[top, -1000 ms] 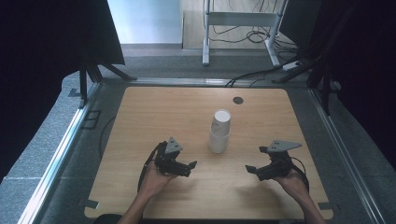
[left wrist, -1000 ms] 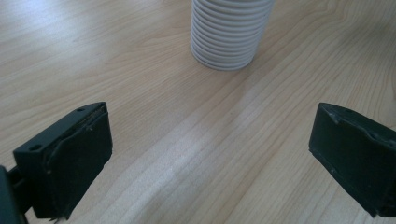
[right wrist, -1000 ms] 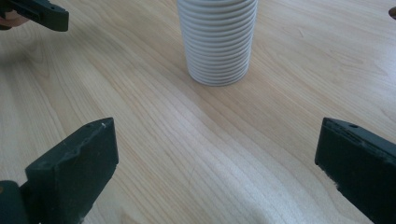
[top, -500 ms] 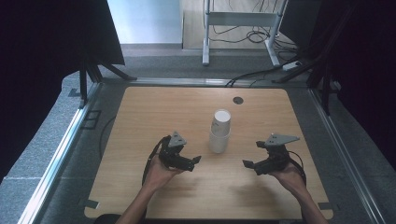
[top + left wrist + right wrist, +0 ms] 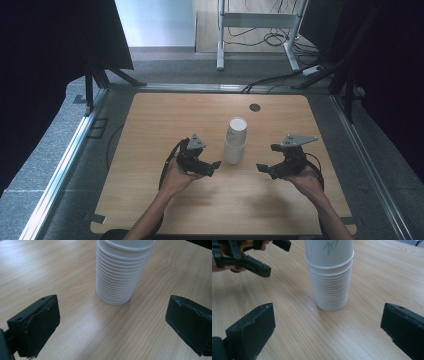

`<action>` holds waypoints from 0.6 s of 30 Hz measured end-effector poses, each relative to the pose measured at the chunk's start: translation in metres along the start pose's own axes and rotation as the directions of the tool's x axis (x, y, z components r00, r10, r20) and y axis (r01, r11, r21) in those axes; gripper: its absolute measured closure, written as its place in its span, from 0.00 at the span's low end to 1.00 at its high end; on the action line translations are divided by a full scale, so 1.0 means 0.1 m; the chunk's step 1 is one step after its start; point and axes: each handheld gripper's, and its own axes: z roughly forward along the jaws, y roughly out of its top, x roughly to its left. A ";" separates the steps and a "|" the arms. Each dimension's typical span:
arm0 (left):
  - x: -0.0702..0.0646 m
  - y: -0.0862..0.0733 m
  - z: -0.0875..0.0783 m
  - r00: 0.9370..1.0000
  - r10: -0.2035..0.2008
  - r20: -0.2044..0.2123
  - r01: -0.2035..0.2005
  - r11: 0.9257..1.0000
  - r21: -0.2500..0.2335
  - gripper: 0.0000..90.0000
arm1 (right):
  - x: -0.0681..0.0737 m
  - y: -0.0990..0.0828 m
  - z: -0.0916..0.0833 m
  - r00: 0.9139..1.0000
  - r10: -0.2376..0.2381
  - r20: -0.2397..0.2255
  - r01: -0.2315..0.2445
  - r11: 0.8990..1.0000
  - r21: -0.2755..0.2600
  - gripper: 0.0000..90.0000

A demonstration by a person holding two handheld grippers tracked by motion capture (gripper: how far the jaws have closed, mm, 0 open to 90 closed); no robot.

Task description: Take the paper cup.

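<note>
The cup stack stands upright mid-table; the right gripper view shows a green leaf print on its top cup, the left gripper view shows ribbed rims alone; the left gripper and right gripper flank the stack low over the wood, each pointing inward at it, jaws wide apart, gripping nothing.
</note>
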 end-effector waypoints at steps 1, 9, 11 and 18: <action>0.00 0.01 0.01 1.000 0.007 0.000 -0.007 1.000 0.002 0.00 | 0.00 0.02 0.00 1.000 0.002 -0.003 -0.002 1.000 -0.004 0.00; -0.01 0.12 0.12 1.000 0.030 0.005 -0.030 0.999 0.011 0.00 | -0.02 0.15 0.05 1.000 -0.011 -0.022 0.011 1.000 -0.020 0.00; -0.01 0.14 0.15 1.000 0.030 0.009 -0.030 0.999 0.014 0.00 | -0.02 0.18 0.07 1.000 -0.012 -0.021 0.011 1.000 -0.018 0.00; -0.04 0.22 0.24 0.998 0.064 0.004 -0.064 0.998 0.028 0.02 | -0.03 0.29 0.13 1.000 -0.015 -0.021 0.015 1.000 -0.019 0.01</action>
